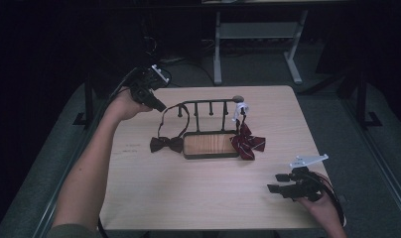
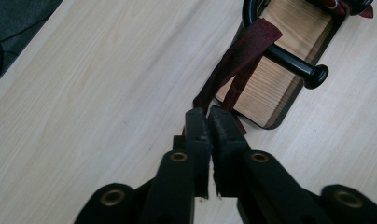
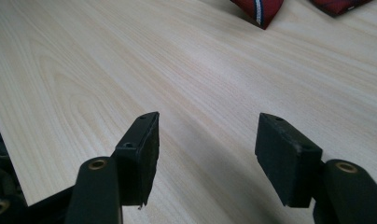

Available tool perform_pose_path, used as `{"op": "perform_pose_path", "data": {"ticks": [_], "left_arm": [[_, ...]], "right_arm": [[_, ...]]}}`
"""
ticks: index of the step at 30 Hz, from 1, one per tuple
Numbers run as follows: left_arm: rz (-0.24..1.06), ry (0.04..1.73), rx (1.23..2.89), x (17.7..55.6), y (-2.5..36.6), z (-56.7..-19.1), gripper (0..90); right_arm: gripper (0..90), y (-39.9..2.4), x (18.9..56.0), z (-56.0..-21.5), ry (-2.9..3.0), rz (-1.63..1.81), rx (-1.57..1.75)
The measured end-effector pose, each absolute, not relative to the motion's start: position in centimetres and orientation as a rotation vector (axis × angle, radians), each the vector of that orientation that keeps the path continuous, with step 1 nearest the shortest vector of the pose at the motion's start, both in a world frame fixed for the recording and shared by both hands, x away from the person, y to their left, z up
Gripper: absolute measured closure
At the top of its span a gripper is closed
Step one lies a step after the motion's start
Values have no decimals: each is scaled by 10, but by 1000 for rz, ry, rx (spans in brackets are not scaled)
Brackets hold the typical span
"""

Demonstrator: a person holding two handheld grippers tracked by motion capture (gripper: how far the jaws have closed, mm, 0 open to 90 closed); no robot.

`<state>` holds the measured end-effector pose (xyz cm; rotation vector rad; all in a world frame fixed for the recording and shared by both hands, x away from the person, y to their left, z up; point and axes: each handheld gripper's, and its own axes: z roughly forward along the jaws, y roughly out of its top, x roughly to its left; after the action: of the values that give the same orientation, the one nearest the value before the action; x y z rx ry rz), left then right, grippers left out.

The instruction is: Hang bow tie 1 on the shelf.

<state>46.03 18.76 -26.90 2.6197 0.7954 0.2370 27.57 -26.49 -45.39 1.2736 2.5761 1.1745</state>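
A black peg rack (image 1: 208, 103) stands on a wooden base (image 1: 211, 145) at the table's middle. A dark brown bow tie (image 1: 166, 144) lies at the base's left end, and its strap (image 1: 163, 116) runs up to the rack's left end. My left gripper (image 1: 161, 106) sits there with its jaws pinched together on the strap (image 2: 242, 56), just short of a black peg (image 2: 298, 65). A red striped bow tie (image 1: 248, 144) lies at the base's right end under a white piece (image 1: 239, 108). My right gripper (image 1: 274, 182) rests open near the table's front right, with nothing between its jaws (image 3: 207, 135).
The pale wooden table (image 1: 188, 198) has bare room in front of the rack. A corner of the striped bow tie (image 3: 259, 9) lies ahead of the right jaws. A white table frame (image 1: 258, 44) stands on the dark floor behind.
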Motion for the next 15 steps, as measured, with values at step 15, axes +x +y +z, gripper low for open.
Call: {"op": "perform_pose_path", "data": {"ticks": [15], "left_arm": [[249,791,2631,451,193,-271,677]], "right_arm": [[395,-265,276,-455,2573,1163,1284]]}}
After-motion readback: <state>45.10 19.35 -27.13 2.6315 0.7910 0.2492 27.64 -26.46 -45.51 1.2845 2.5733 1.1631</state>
